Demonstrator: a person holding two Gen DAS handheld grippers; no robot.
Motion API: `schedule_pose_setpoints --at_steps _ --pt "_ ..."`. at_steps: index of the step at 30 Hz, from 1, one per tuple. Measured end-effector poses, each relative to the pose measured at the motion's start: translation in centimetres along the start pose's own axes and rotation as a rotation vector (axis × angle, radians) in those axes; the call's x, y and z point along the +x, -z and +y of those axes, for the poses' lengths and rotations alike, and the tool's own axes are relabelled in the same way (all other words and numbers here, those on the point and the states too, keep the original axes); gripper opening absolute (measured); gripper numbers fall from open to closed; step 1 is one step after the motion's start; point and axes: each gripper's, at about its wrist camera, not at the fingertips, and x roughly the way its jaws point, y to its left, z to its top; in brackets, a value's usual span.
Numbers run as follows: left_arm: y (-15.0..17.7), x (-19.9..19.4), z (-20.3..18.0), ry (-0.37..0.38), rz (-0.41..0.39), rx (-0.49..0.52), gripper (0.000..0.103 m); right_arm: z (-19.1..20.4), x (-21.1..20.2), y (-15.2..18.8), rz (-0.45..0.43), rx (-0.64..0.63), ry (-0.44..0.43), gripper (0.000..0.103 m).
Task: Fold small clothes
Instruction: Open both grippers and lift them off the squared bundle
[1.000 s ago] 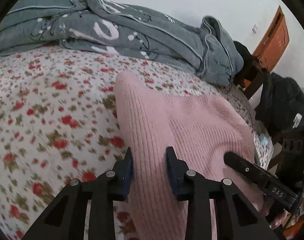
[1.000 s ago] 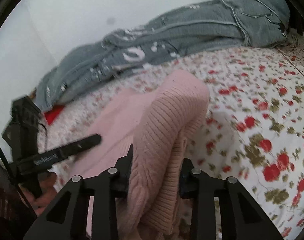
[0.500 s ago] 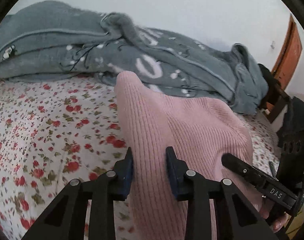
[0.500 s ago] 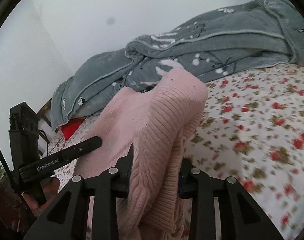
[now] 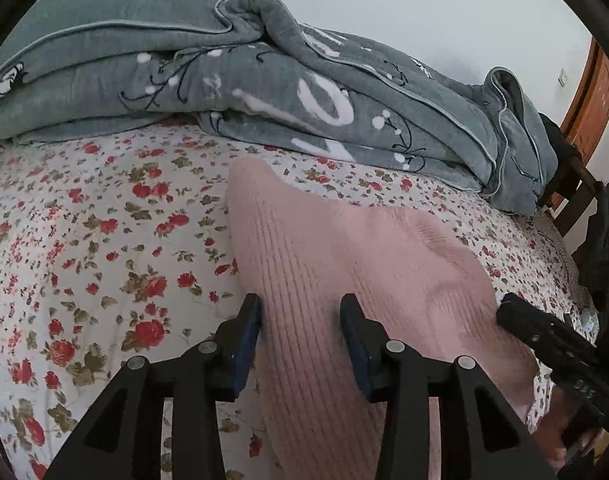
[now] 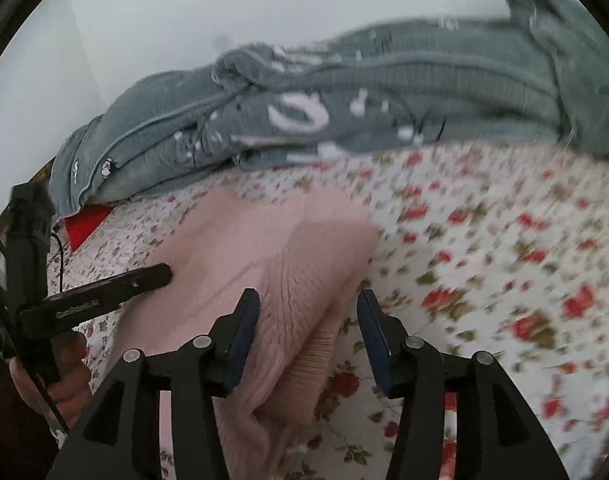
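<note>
Both grippers, left [image 5: 300,316] and right [image 6: 308,312], gape around the pink knit sweater [image 5: 344,264] on the floral bedsheet [image 5: 84,240]; gripper lettering is unreadable.

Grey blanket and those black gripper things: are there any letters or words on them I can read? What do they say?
"O": a big white letter on the grey blanket. The white shapes beside it are cut off by folds and unreadable.
White print on the right gripper's finger: too small to read.
White print on the left gripper's finger: too blurred to read.
Pink sweater and floral bedsheet: no words.
</note>
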Motion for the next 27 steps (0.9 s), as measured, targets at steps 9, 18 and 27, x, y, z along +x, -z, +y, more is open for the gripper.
schedule_pose_setpoints --at_steps 9,18,27 --pt "0.2 -2.1 0.2 0.028 -0.015 -0.016 0.039 0.8 -1.3 0.7 -0.048 -0.022 -0.011 0.01" --pt "1.9 -4.0 -1.2 0.017 0.003 0.013 0.039 0.3 0.8 2.5 0.027 -0.025 0.118 0.016" --pt "4.4 -8.4 -3.2 -0.012 0.024 -0.002 0.061 1.0 -4.2 3.5 0.104 -0.009 0.11 0.025"
